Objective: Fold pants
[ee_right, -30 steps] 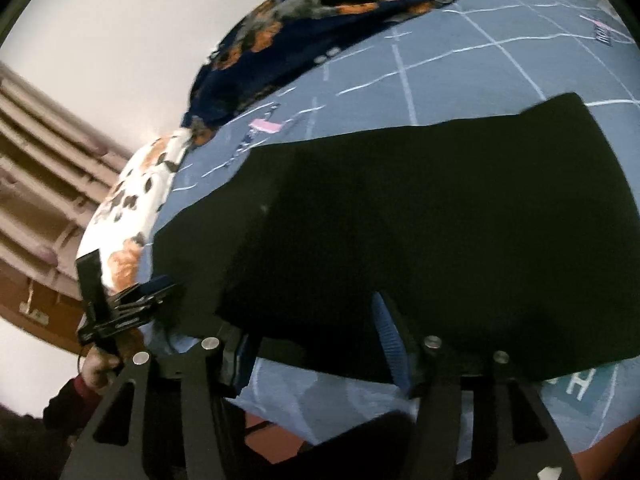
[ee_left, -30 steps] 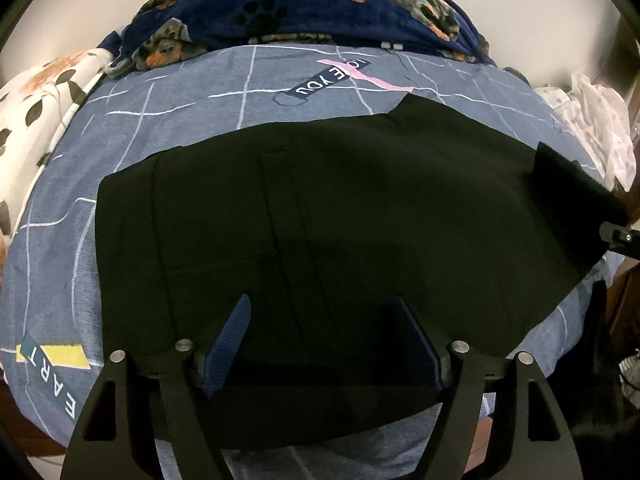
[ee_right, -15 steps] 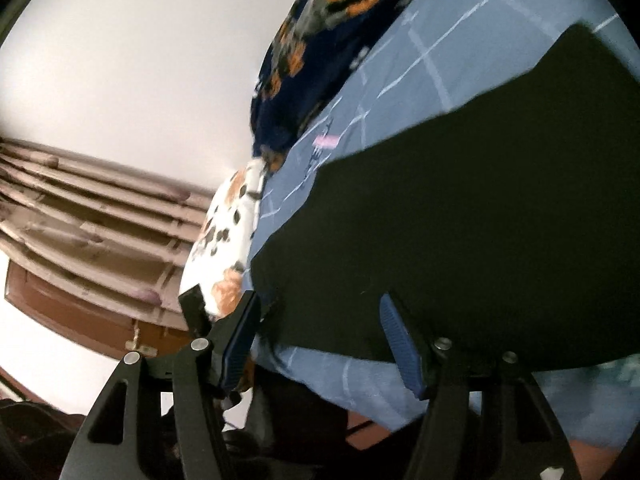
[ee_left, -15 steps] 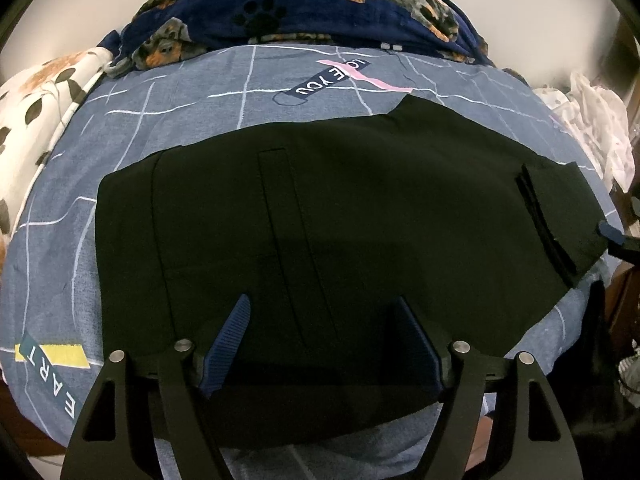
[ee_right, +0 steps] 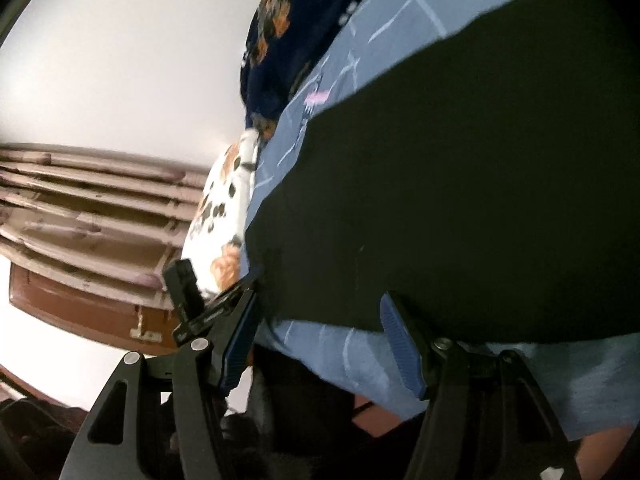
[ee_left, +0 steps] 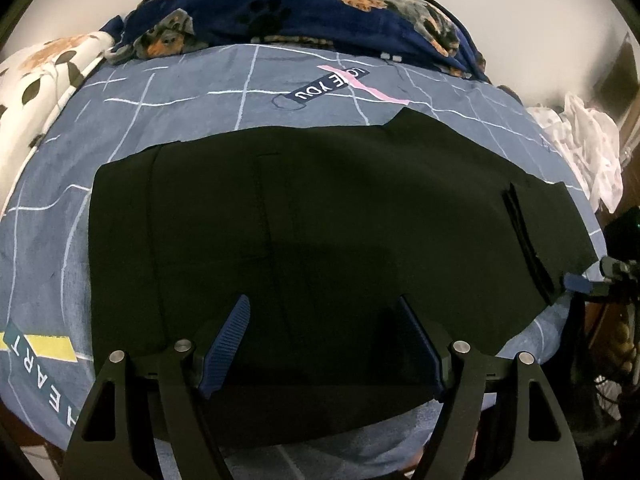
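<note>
Black pants (ee_left: pixel 320 232) lie flat across the blue bedsheet (ee_left: pixel 200 112), with a folded-over flap at their right end (ee_left: pixel 552 232). My left gripper (ee_left: pixel 324 312) is open and empty, hovering over the near edge of the pants. My right gripper (ee_right: pixel 320 320) is open and empty, tilted, at the near edge of the pants (ee_right: pixel 460 200) by the sheet. The right gripper's tip also shows in the left wrist view (ee_left: pixel 580 282) just off the flap's corner. The left gripper shows in the right wrist view (ee_right: pixel 192 300) at the pants' far end.
A dark blue dog-print blanket (ee_left: pixel 300 12) lies bunched at the far side of the bed. A white floral pillow (ee_left: pixel 44 76) is at the left, white cloth (ee_left: pixel 588 148) at the right. Wooden furniture (ee_right: pixel 80 220) stands beyond the bed.
The right gripper let go of the pants' end, which now lies folded over flat. It drew back off the bed's right edge and rolled to a tilt. The left gripper stayed put.
</note>
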Available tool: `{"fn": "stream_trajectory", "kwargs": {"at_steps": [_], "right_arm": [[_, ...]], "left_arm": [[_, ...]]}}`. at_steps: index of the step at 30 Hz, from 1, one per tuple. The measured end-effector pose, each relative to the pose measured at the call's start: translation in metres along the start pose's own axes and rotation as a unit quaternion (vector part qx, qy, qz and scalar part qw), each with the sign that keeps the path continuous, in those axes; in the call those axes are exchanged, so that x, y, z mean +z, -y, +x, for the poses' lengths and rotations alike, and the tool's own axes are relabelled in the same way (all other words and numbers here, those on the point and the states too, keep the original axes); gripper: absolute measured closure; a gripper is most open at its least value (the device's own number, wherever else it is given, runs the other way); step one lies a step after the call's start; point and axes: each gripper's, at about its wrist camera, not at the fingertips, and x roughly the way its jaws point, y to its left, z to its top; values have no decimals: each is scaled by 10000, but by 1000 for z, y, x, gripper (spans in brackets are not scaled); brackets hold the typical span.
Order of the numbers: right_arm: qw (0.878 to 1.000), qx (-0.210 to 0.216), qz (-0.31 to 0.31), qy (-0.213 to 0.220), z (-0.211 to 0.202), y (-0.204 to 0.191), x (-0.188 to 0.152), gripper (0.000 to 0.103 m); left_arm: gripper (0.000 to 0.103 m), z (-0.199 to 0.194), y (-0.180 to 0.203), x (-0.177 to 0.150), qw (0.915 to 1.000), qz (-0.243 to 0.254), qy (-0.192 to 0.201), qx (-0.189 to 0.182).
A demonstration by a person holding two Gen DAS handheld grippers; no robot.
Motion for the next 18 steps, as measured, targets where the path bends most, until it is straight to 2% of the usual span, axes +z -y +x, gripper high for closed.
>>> {"fn": "stream_trajectory", "kwargs": {"at_steps": [5, 9, 13, 14, 18], "right_arm": [[9998, 109, -143, -71, 3, -13, 0, 42], [9998, 141, -142, 22, 1, -13, 4, 42], [9999, -77, 102, 35, 4, 4, 9, 41], [9999, -10, 162, 47, 5, 6, 9, 42], [10000, 4, -3, 46, 3, -6, 8, 40]], "left_arm": [[28, -4, -2, 1, 10000, -5, 32, 17], [28, -22, -18, 8, 9991, -316, 229, -182], [28, -45, -48, 12, 9960, -701, 476, -299], [28, -49, -57, 12, 9953, -772, 504, -299], [29, -56, -94, 6, 9943, -959, 441, -159]]}}
